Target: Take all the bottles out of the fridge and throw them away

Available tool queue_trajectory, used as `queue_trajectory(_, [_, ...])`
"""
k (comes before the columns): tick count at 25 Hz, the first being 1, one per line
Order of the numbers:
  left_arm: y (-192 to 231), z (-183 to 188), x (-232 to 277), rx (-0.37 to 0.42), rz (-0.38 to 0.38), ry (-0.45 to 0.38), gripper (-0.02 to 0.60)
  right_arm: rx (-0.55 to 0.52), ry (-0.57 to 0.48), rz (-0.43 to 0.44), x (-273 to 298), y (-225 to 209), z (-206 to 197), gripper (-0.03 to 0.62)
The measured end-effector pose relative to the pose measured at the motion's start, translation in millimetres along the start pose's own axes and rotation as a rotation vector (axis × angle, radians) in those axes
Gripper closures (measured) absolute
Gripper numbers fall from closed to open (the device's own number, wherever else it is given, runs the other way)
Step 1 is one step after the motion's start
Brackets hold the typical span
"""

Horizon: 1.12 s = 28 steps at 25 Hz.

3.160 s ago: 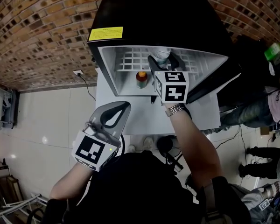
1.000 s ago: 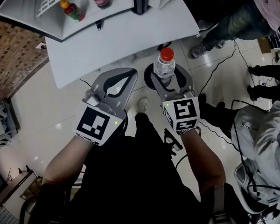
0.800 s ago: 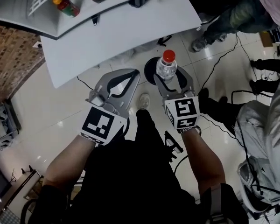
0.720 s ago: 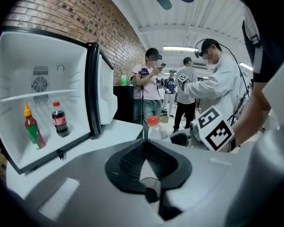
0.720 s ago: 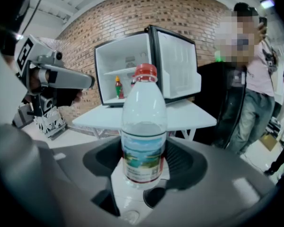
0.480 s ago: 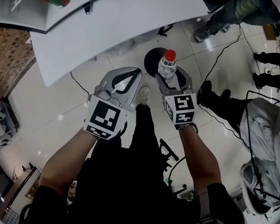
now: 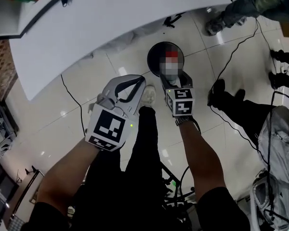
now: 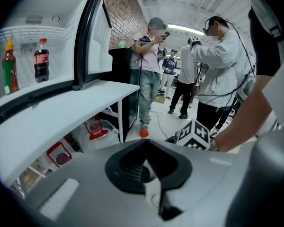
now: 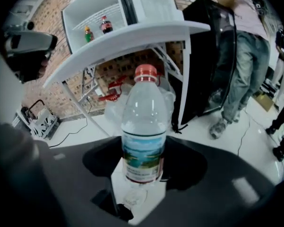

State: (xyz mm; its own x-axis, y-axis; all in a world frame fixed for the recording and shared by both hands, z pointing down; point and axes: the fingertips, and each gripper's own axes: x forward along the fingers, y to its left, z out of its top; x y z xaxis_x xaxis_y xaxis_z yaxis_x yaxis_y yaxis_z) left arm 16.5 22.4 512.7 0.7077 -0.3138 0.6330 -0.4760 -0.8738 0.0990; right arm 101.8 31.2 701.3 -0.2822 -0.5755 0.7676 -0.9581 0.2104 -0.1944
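Observation:
My right gripper [image 9: 143, 161] is shut on a clear water bottle [image 9: 143, 126] with a red cap, held upright. In the head view this right gripper [image 7: 172, 77] and the bottle [image 7: 171, 67] hang over a round black bin [image 7: 155, 61] on the floor. The left gripper [image 7: 137, 82] is beside it to the left, shut and empty; its tips meet in the left gripper view [image 8: 144, 144]. Two bottles remain in the open fridge [image 8: 33, 37]: a green one [image 8: 8, 74] and a cola bottle [image 8: 41, 60].
The fridge stands on a white table [image 7: 111, 28]. White bags [image 9: 112, 109] lie under it. Cables [image 7: 241, 37] run over the tiled floor. A person's legs [image 7: 243, 107] are close at the right, and other people [image 8: 149, 74] stand further off.
The view has swung away from the fridge, which has slid to the top left. Both grippers moved with the bottle from the fridge to above the black bin.

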Motion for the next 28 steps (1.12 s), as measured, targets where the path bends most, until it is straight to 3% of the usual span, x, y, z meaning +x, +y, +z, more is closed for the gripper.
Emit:
queue_trajectory(7, [8.5,-34.7,46.6,-0.008,-0.025,0.073,0.578,0.065,0.129,-0.011,74.6,-23.3,-41.4,0.315])
queue_trajectory(16, [22.0,-51.1,57.1,-0.010,-0.017,0.120,0.578,0.120,0.285,-0.026,129.7,-40.8,-83.5,0.310])
queue_trajectory(20, [26.3,-54.4,59.2,-0.033,-0.005,0.129,0.578,0.096,0.243,-0.056,136.4,-49.9,-73.7,0.336])
queue_trajectory(21, [26.5,-54.8,60.2,-0.030,-0.007,0.128,0.578,0.080,0.210,-0.065,136.8,-52.8,-64.6,0.430])
queue_trajectory(22, [26.7,-54.9,61.1,-0.025,-0.011,0.127,0.578,0.063,0.186,-0.073,137.2,-55.2,-56.3,0.454])
queue_trajectory(28, [24.8,-42.8,60.8,-0.032,-0.012,0.103,0.578,0.064,0.154,-0.081,127.4,-56.3,-37.0,0.454])
